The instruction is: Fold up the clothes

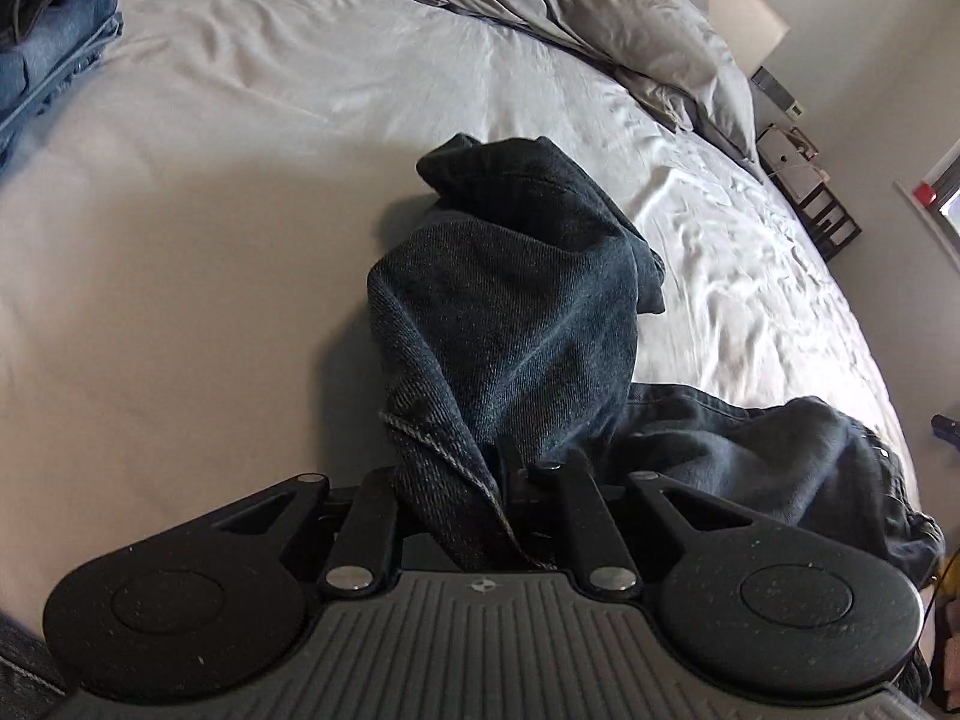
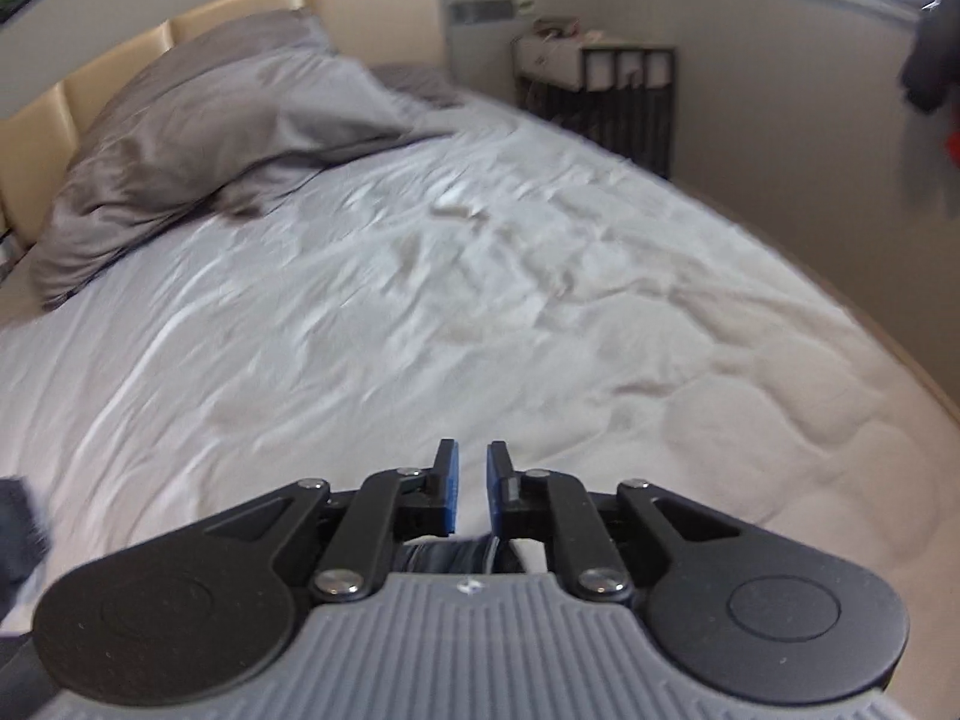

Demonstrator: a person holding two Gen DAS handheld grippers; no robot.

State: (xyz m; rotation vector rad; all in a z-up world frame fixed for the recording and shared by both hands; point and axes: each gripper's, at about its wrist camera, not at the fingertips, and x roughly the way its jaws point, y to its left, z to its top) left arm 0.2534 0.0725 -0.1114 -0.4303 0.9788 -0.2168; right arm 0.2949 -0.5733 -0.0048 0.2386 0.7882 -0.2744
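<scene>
Your left gripper [image 1: 480, 480] has dark jeans [image 1: 510, 312] bunched between its fingers, which the cloth hides, so you cannot tell whether they pinch it. The jeans lie heaped on the white sheet [image 1: 240, 210] just ahead. Your right gripper [image 2: 471, 492] stands slightly spread, nothing between its blue pads [image 2: 451, 492], over bare sheet.

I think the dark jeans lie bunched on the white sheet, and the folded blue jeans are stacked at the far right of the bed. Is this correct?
Not quite. The folded blue jeans are stacked at the far left of the bed, not the right; the left wrist view shows this. The rest holds: the dark jeans lie bunched on the white sheet.
</scene>
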